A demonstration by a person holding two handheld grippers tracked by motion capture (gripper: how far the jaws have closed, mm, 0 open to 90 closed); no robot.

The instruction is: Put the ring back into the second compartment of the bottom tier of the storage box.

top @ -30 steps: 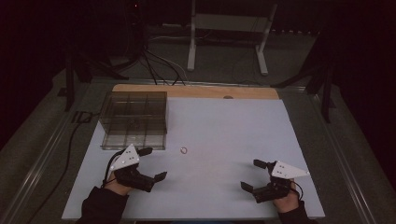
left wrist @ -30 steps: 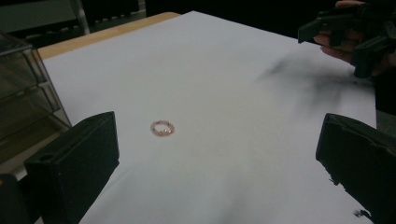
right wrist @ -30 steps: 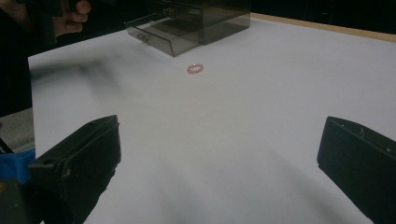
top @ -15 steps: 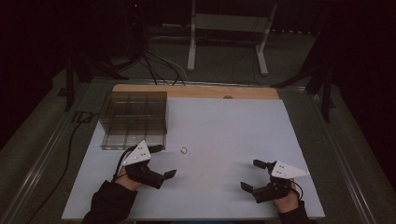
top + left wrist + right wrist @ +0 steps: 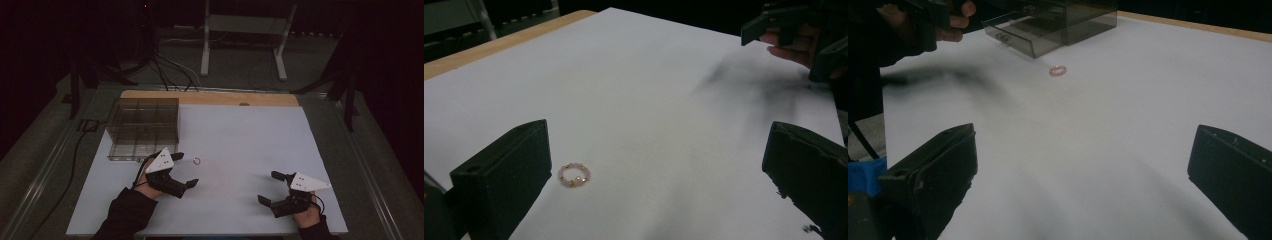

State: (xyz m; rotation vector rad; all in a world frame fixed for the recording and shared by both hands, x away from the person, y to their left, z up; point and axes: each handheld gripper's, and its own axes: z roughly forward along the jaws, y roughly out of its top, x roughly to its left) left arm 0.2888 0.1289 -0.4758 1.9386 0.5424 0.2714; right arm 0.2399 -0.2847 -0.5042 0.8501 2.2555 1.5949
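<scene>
Pink bead ring [image 5: 574,175] beside left claw [image 5: 186,170]

Small pink beaded ring [image 5: 196,161]: beads too small to be made out in the high view.
Smoky clear plastic compartment box [image 5: 1048,22]: top cut off in the right gripper view.

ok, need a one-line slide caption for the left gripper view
Open left gripper closing in on a pink beaded ring lying on the white table.

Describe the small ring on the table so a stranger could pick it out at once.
Start at the white table and find the smoky clear compartment box at its far left. Just off the box's near right corner, ahead of the open left gripper, lies the bead ring: a tiny loop of pale pink beads with gold ones, the one loose item there.
</scene>
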